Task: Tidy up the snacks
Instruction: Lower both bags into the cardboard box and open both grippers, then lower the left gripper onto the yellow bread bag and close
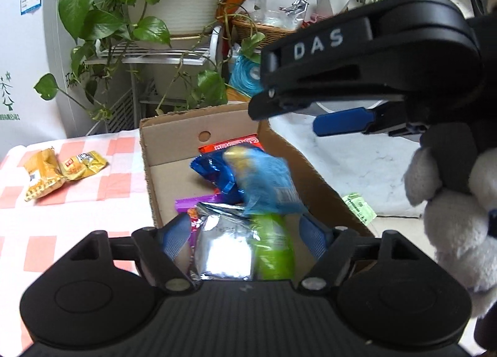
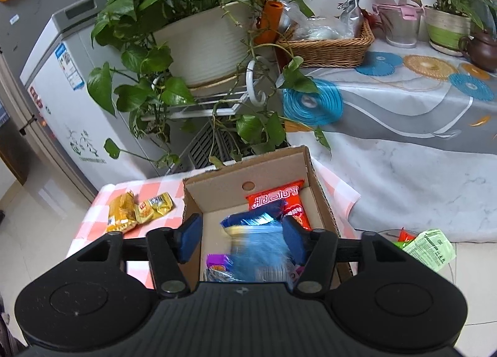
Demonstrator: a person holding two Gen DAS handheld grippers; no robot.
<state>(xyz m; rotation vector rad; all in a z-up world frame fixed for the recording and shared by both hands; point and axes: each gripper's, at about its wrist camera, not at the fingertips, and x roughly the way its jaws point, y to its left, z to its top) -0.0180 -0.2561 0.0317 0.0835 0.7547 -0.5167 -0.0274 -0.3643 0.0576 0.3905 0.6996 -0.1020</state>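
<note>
**Blue packet dropping into the box**

Over the cardboard box (image 2: 248, 170), we hold both grippers (image 1: 245, 232) (image 2: 240, 236) with jaws apart, gripping nothing; the blurred blue packet (image 2: 261, 251) falls between them onto the snacks. It could bounce out. Only the right view shows a green packet (image 2: 430, 248) on the floor; two yellow packets (image 1: 62, 170) wait on the checked cloth (image 1: 93, 201).

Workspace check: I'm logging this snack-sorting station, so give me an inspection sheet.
Surface: checked cloth, pink and white.
Job's things: cardboard box holding red, blue, silver and green packets; a blurred light-blue packet above them; two yellow packets on the cloth.
Clutter: green wrapper beside the box.
Grippers: left gripper open; right gripper open; pads clear of the blurred packet.
Cables: nothing seen.
Surroundings: potted plants, wicker basket, freezer.
</note>
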